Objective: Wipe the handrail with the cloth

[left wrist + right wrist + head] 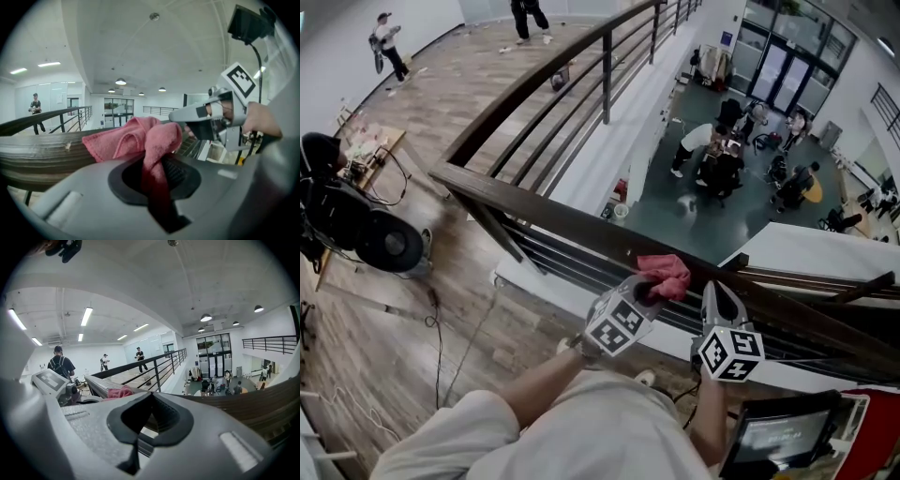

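Note:
A dark wooden handrail (534, 208) runs from the left across to the lower right of the head view. A pink cloth (667, 275) lies bunched on top of it. My left gripper (649, 292) is shut on the cloth's near end; in the left gripper view the cloth (136, 138) rises out of the jaws and drapes onto the handrail (37, 157). My right gripper (718, 292) is shut and holds nothing, its tip at the rail just right of the cloth. From the right gripper view the cloth (119, 392) sits to the left and the handrail (248, 408) passes ahead.
Beyond the rail is a drop to a lower floor where several people (722, 159) gather. A second curved railing (572, 66) runs off to the back. A black fan (389, 246) and cables sit on the wooden floor at left. A tablet (778, 436) is at lower right.

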A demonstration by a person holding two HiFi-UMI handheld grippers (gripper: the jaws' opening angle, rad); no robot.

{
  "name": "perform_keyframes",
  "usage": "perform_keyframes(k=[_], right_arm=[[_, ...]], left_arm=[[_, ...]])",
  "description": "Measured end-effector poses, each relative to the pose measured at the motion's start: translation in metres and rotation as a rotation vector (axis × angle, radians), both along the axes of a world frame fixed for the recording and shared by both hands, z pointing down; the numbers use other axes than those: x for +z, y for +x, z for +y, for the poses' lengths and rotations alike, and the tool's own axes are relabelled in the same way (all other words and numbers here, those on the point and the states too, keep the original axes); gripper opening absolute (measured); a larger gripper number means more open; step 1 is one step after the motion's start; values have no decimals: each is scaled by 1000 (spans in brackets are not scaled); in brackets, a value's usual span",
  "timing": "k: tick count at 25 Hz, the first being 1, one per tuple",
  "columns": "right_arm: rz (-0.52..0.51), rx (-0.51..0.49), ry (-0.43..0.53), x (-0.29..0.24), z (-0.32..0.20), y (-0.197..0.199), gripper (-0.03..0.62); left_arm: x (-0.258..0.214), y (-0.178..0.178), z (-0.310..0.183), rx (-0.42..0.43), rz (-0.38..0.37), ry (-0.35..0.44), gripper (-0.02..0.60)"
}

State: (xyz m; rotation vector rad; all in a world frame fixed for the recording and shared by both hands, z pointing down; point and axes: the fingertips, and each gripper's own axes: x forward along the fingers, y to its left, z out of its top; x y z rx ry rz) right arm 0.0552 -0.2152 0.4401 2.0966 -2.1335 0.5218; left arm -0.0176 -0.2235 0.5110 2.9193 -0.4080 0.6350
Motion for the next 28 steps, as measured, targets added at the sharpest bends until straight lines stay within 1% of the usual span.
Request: perform_keyframes(k=[4, 7, 10, 15, 19, 21, 25, 28], right_arm=[[7, -8, -3, -2, -5, -8, 2], [17, 3, -9, 0, -7, -5, 2], [23, 23, -20, 4, -6, 2, 2], [25, 45, -17, 4, -3, 6, 2], [16, 61, -10, 3, -1, 13, 2], [11, 70, -8, 2, -1, 14, 2], [12, 85, -9, 0, -1, 15, 2], [11, 97, -14, 1, -1, 16, 2]], left_arm=[[-11, -10, -7, -7, 8, 17, 64], [-11, -19, -14, -30, 16, 17, 64], [-10, -33, -23, -73, 31, -1, 66], [-11, -59, -39, -139, 35, -4, 67], [-12, -81, -55, -212, 49, -20, 69], [-11, -93, -66, -249, 62, -9, 69], [-11, -118, -84, -295, 67, 1, 69], [-10, -138, -94, -331, 51, -6, 69]])
